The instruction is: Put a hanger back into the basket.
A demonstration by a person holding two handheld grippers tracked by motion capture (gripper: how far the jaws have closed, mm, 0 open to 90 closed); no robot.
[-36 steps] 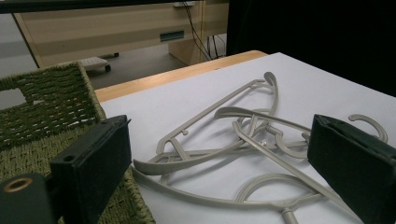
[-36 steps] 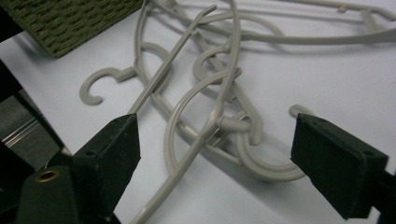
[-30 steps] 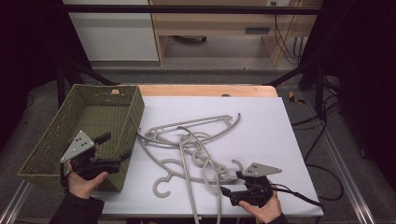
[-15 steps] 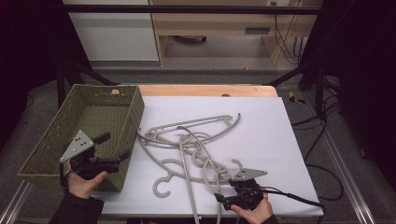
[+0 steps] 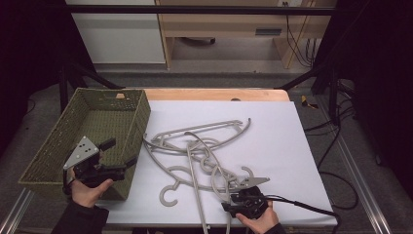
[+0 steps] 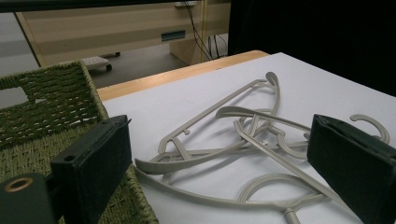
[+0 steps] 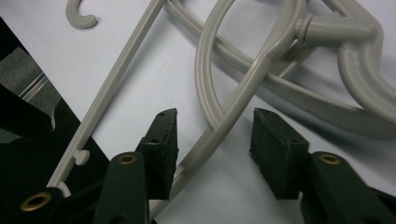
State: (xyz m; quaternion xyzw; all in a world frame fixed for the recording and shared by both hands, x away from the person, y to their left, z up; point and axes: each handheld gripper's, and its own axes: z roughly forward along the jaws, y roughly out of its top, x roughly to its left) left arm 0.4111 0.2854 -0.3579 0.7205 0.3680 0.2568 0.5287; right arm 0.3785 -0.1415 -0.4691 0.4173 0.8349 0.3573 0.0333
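Note:
Several grey plastic hangers (image 5: 204, 151) lie tangled in a pile on the white tabletop (image 5: 272, 131). My right gripper (image 5: 231, 204) is low at the table's front edge, open, with one hanger's arm (image 7: 219, 130) running between its jaws and not clamped. Its fingers (image 7: 161, 149) stand on either side of that bar. My left gripper (image 5: 122, 153) hovers open at the near right corner of the green woven basket (image 5: 53, 146), its jaws pointing toward the hanger pile (image 6: 233, 135). Nothing is between its pads (image 6: 100, 158).
The basket (image 6: 46, 107) holds nothing that I can see. A wooden strip (image 5: 219, 93) runs along the table's far edge. A cable (image 5: 302, 207) trails right from the right gripper. Dark frame posts stand at both sides, and cabinets stand beyond the table.
My right gripper has slid left and forward along the front edge, coming down around a hanger arm. The left gripper has stayed in place by the basket.

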